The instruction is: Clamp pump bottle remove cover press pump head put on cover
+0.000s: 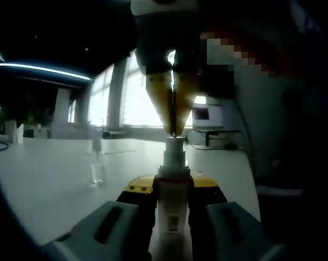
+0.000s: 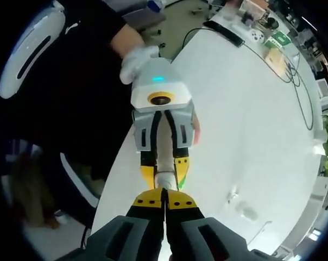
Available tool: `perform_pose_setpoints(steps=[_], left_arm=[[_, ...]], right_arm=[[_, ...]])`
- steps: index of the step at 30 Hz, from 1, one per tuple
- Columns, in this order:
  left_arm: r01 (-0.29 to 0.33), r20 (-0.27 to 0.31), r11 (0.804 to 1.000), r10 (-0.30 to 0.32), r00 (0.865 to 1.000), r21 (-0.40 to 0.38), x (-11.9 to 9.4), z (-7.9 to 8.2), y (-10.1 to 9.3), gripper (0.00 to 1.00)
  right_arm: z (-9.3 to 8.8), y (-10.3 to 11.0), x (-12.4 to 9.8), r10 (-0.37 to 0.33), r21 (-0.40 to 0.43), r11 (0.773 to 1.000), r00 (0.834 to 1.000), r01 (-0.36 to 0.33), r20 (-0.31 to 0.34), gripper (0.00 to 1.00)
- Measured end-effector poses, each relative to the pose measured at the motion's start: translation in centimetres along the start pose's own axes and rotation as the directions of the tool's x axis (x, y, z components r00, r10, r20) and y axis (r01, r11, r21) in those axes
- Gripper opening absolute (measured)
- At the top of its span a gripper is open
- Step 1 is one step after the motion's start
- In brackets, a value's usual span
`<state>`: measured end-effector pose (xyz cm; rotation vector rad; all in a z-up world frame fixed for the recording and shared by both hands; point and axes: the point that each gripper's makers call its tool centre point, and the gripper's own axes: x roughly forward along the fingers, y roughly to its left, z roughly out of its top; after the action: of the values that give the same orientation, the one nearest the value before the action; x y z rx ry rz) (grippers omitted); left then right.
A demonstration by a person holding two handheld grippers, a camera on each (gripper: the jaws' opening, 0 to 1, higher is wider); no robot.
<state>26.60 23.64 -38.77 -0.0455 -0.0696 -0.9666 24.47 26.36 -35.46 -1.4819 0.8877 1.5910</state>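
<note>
Left gripper [image 1: 172,204]: jaws pinch the body of the white pump bottle [image 1: 172,204], held upright between them, its pump head [image 1: 175,142] just ahead of the jaw tips. Clear cover [image 1: 97,163] stands on the white table [image 1: 50,179], well apart and to the left of the left gripper, so cover removal looks done.

Right gripper [image 2: 165,202]: jaws pressed together, nothing between them, tips resting on top of the pump head from above; seen in the left gripper view as yellow tips meeting at the head.

Step in hand, by judgement: pressing the pump head. Next move calls for a straight push down along the bottle axis while the left clamp holds firm; then lift off and fetch the cover.
</note>
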Motion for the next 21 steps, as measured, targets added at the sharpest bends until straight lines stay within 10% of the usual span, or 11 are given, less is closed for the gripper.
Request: perform_pose_setpoints(steps=[21], left_arm=[[0.001, -0.001, 1.000, -0.001, 1.000, -0.005, 0.04, -0.01, 0.03, 0.13]], right_arm=[[-0.02, 0.17, 0.17, 0.009, 0.025, 1.000, 1.000, -0.009, -0.029, 0.00]])
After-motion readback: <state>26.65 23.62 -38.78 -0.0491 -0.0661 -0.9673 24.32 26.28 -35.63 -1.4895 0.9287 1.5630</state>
